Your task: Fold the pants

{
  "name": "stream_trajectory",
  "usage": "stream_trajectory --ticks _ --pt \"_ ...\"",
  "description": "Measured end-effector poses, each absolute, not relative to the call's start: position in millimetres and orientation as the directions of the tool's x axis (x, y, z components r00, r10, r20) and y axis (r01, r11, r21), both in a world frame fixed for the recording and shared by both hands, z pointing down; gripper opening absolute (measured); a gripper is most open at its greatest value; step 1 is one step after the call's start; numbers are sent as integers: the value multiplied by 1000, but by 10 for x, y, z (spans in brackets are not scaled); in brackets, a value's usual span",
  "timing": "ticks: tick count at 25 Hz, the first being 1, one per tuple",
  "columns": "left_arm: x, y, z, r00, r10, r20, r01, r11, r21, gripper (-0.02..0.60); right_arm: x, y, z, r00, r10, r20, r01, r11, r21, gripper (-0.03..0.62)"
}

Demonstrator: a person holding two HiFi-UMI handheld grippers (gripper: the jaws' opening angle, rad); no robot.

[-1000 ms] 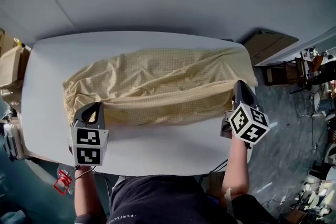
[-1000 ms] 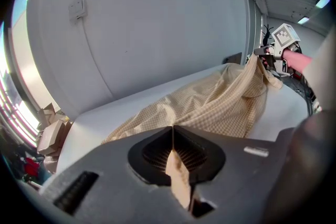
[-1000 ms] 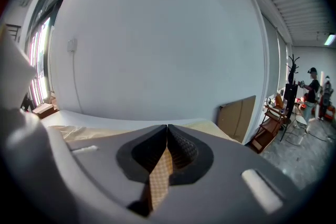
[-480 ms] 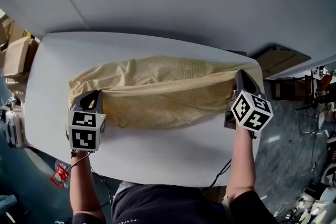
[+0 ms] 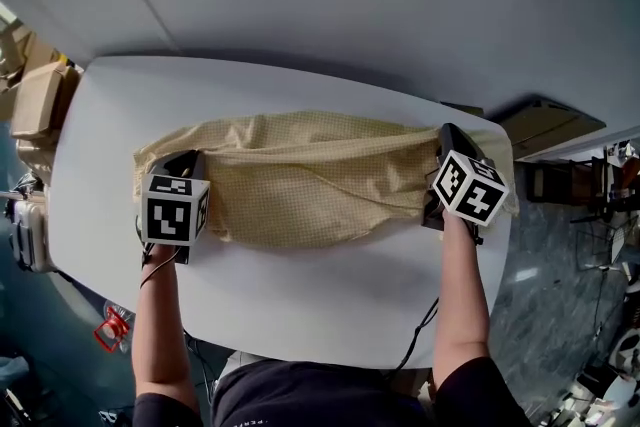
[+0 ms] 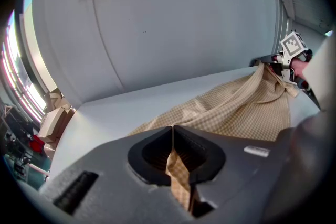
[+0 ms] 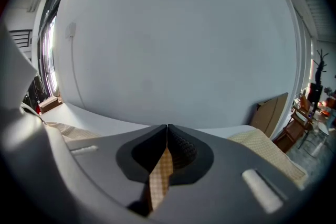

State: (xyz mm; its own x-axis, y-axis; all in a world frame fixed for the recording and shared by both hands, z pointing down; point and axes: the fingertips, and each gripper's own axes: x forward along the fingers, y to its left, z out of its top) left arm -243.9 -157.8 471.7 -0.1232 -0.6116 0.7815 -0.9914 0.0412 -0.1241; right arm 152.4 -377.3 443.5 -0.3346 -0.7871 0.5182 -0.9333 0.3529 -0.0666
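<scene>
Surface: white worktop, grey wall behind | Item: beige pants across frame centre, half folded | Grip: left tongs and right tongs each clenched on a pants edge | Advice: lay both ends level, edges matched, before releasing.

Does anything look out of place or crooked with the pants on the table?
Only one thing: the right end of the pants, beyond the right gripper, seems to hang over the table edge. Nothing looks damaged.
</scene>
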Motion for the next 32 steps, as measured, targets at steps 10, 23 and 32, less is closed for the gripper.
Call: stream_trajectory --ticks 10,23,32 --pt "-2486 -1669 4841 -130 -599 790 -991 73 -108 35 1471 -3910 4846 -376 -716 588 -916 384 -118 6" --pt "-2571 -1694 4410 -156 -676 720 -988 116 -105 57 1475 -3882 4421 -441 -742 505 -892 423 -157 48" --pt "-2356 -1186 4358 -148 -638 756 -985 25 -172 64 951 -3228 4323 -599 -644 477 -781 602 -167 46"
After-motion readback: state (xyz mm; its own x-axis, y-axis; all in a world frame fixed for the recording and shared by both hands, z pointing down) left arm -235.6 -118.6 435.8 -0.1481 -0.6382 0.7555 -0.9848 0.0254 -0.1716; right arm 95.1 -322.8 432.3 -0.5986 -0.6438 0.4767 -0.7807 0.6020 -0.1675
